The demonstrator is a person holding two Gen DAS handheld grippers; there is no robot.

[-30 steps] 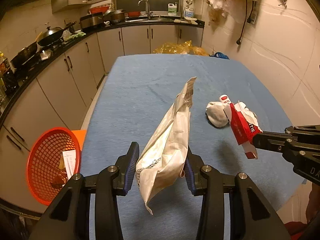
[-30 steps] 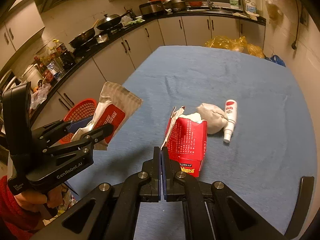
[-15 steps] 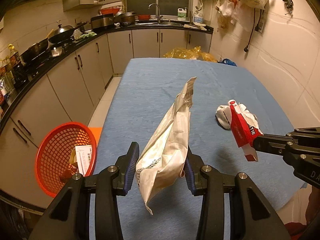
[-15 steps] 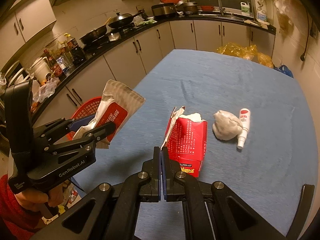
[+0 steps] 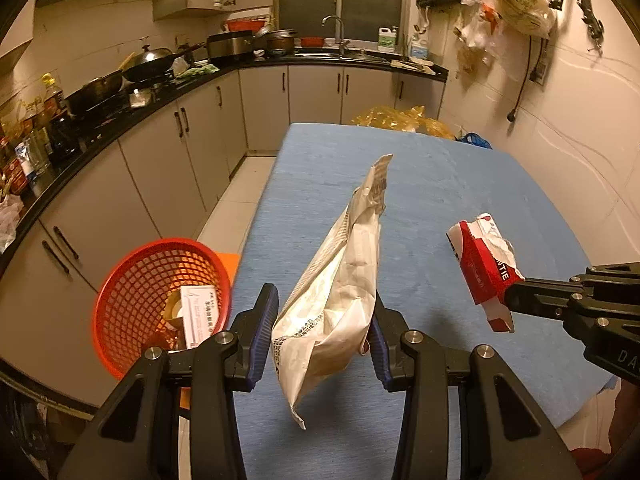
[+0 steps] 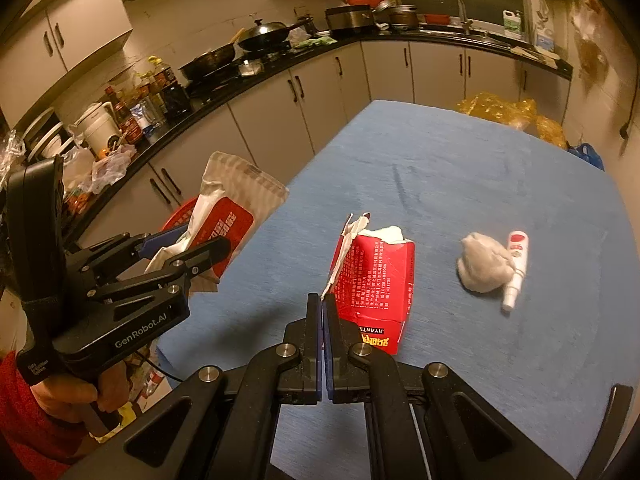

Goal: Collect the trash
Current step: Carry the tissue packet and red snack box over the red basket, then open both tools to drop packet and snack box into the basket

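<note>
Left tongs [image 5: 323,330] clamp a crumpled white foil snack bag [image 5: 340,280]; right tongs [image 6: 322,312] pinch a torn red paper carton [image 6: 372,280], both lifted above the blue cloth-covered surface [image 5: 440,184]. The carrying step is in hand; next, swing each over the orange mesh basket [image 5: 132,300] and let go.

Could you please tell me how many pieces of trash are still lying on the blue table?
2: a crumpled grey wad and a small white bottle, touching, at the table's right side. The grippers may hide more nearby.
</note>
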